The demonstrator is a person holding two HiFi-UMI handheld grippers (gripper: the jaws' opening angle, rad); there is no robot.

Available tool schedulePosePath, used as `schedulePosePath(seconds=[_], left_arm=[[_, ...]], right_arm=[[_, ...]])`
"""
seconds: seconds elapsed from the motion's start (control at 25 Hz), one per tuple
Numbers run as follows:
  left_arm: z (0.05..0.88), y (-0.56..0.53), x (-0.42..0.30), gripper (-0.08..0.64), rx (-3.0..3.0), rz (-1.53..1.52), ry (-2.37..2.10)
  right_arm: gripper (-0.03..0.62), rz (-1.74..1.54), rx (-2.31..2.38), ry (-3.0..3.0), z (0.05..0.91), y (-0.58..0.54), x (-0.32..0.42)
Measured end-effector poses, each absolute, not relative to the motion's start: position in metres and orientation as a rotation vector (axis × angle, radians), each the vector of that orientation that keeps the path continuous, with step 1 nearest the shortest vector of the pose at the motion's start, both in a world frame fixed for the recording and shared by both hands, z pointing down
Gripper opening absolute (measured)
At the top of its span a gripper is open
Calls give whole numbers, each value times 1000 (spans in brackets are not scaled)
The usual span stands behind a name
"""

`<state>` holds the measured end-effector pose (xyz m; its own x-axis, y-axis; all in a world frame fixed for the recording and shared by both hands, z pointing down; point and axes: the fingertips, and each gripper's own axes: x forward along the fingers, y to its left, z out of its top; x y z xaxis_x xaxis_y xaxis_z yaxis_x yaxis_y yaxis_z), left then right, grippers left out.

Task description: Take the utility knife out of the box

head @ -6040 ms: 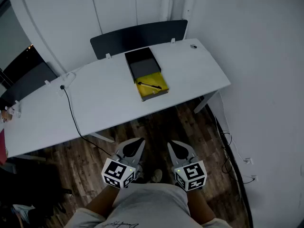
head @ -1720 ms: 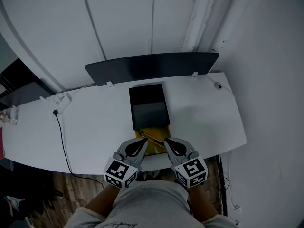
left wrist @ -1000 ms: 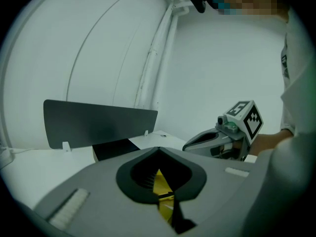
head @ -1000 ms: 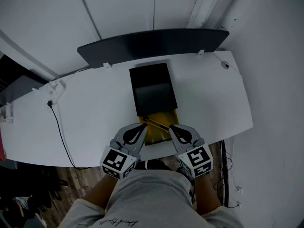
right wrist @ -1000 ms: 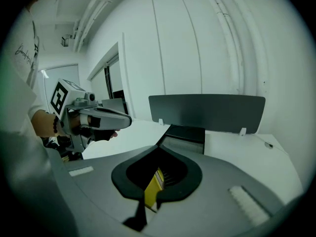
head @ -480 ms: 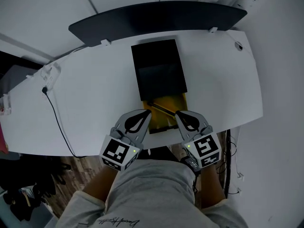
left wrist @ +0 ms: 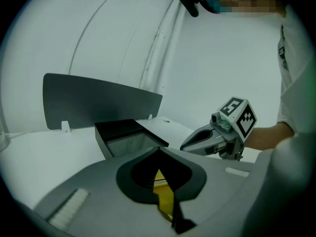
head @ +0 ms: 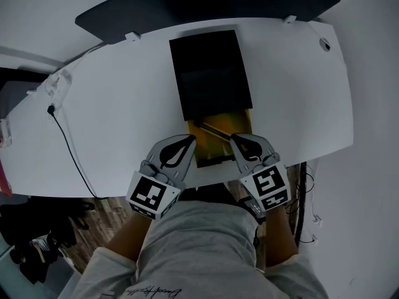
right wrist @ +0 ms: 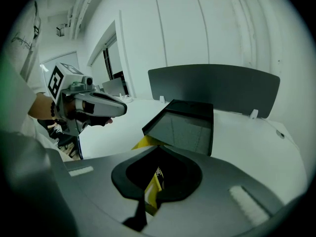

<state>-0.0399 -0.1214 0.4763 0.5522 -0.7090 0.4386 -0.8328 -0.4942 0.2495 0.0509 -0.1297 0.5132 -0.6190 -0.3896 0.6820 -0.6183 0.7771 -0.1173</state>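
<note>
Grey left tool [head: 189, 141] and right tool [head: 235, 140], closed empty, tilt down flanking box [head: 212, 67].

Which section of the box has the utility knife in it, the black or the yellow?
The yellow section at the near end: the utility knife lies across it. The black section behind it shows no knife.

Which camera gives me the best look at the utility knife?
The head view: the utility knife lies in plain sight across the yellow tray, seen from above. Both gripper views show only slivers of that tray; the knife can't be made out there.
</note>
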Motion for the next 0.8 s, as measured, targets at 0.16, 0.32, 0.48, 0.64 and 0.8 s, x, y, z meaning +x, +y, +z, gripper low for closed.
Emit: schedulePosePath(seconds=[0.16, 0.32, 0.48, 0.64, 0.8], left_arm=[[487, -120, -43, 0, 2333, 391, -1246], [496, -120, -45, 0, 2318, 374, -1239], [504, -120, -48, 0, 2306, 387, -1224], [511, -120, -49, 0, 2293, 392, -1212], [518, -119, -50, 0, 2286, 395, -1205]], right_arm=[[15, 434, 712, -2270, 529, -131, 49], [15, 431, 677, -2213, 547, -132, 45], [24, 408, 616, -2159, 564, -130, 40], [54, 355, 550, -2106, 579, -128, 37], [81, 329, 487, -2056, 592, -125, 36]])
